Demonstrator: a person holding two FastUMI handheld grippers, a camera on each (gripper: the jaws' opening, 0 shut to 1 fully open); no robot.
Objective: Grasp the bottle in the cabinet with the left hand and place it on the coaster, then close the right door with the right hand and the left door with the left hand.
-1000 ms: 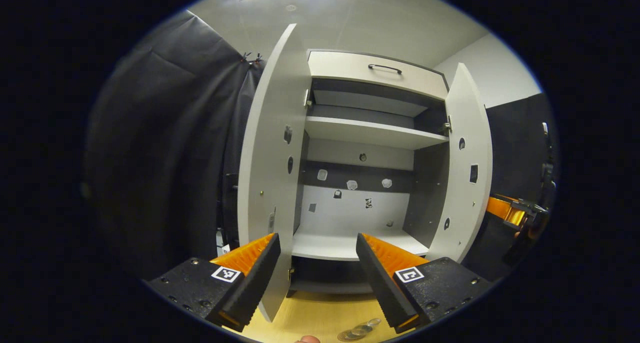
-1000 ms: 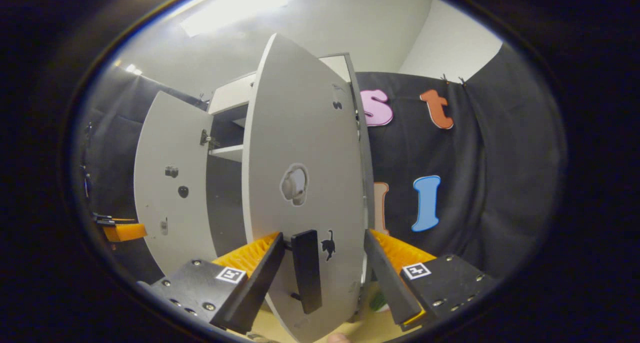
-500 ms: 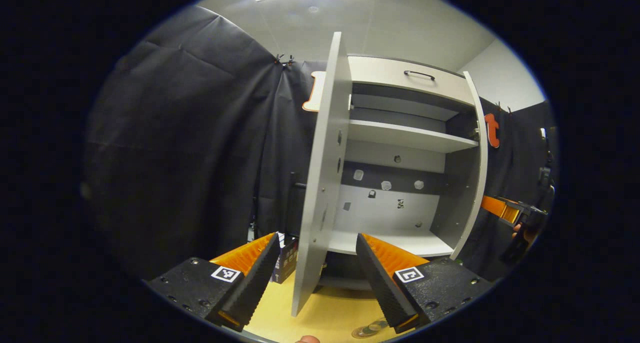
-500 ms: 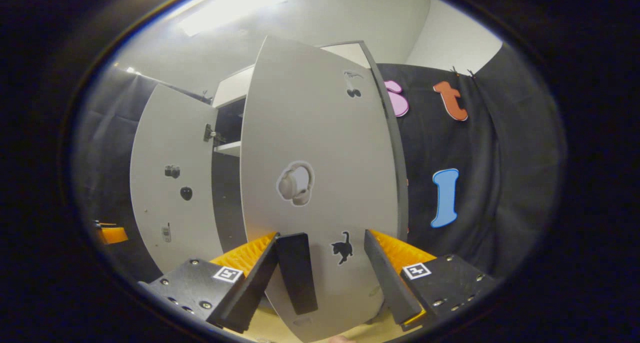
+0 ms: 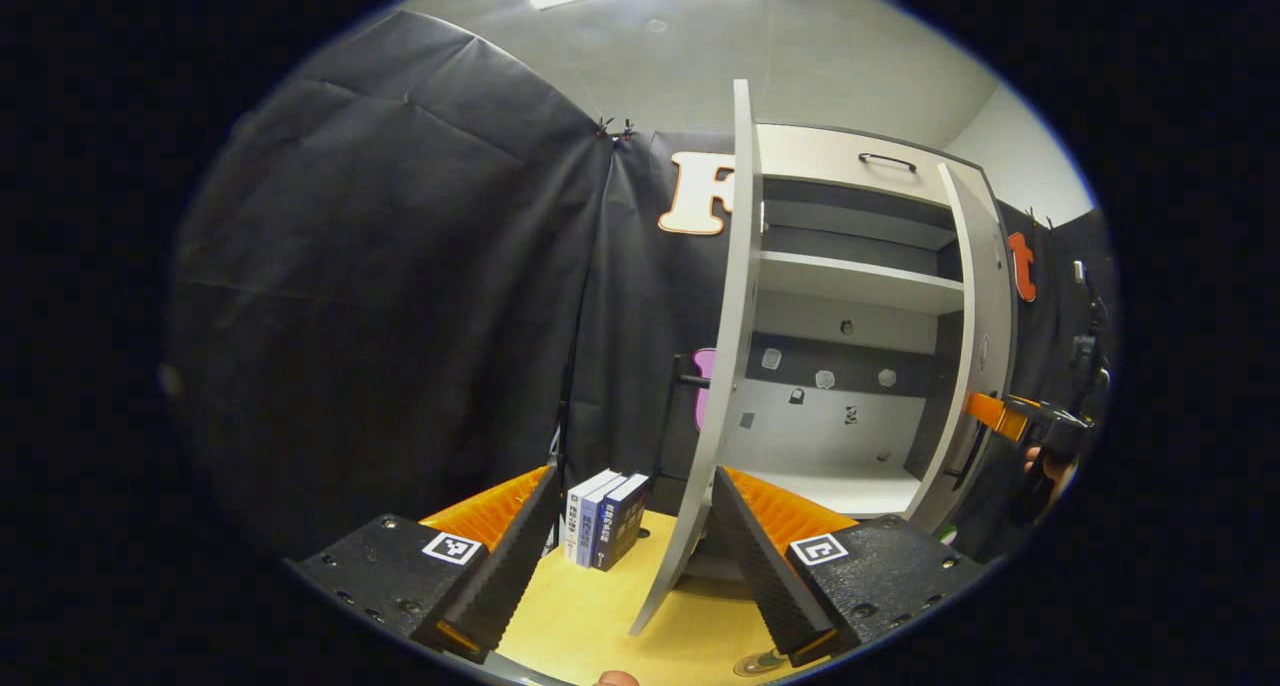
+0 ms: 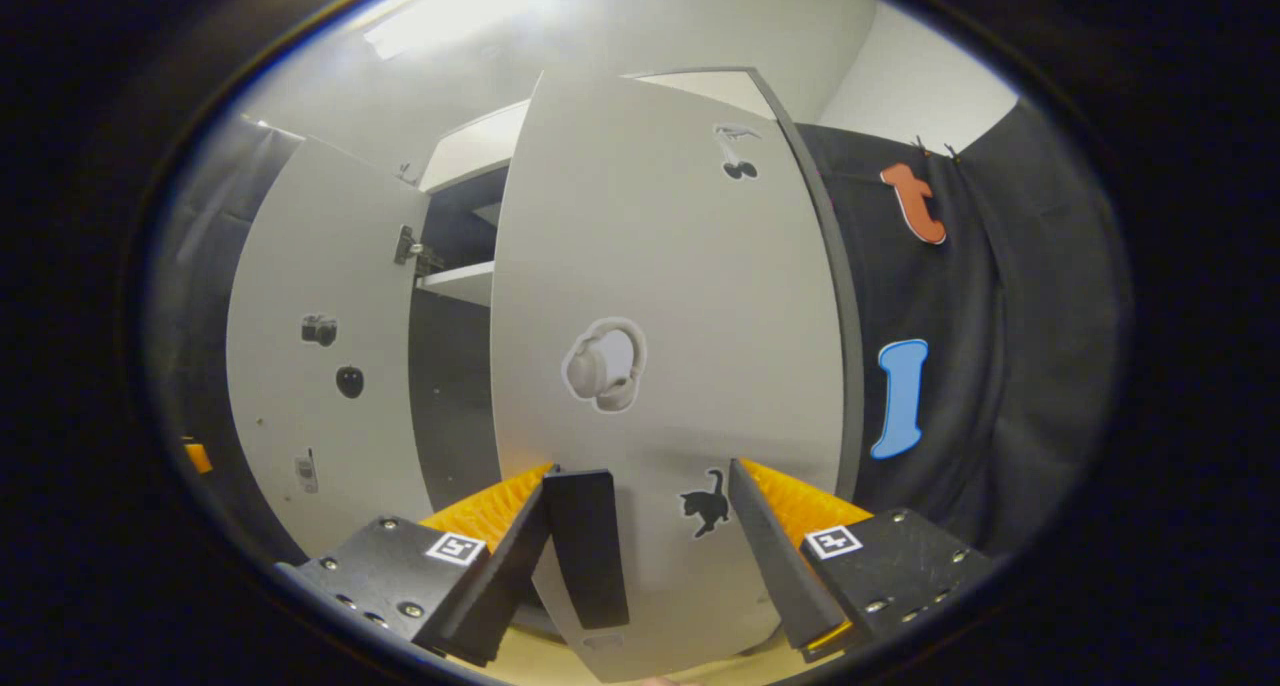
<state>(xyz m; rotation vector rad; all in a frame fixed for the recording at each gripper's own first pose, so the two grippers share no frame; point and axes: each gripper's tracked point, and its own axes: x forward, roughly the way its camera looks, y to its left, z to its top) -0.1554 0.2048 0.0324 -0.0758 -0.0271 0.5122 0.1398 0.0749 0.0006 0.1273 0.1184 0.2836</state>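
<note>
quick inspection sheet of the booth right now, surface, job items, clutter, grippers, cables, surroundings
surface: yellow wooden tabletop, bare in front of the cabinet.
job's things: right door partly swung in, its black handle between the right hand-held gripper's fingers; left door open, seen edge-on; lower shelf holds no bottle.
clutter: books standing left of the cabinet.
grippers: left hand-held gripper open beside the left door's edge; right open.
cables: nothing seen.
surroundings: black cloth wall, ceiling light.
</note>
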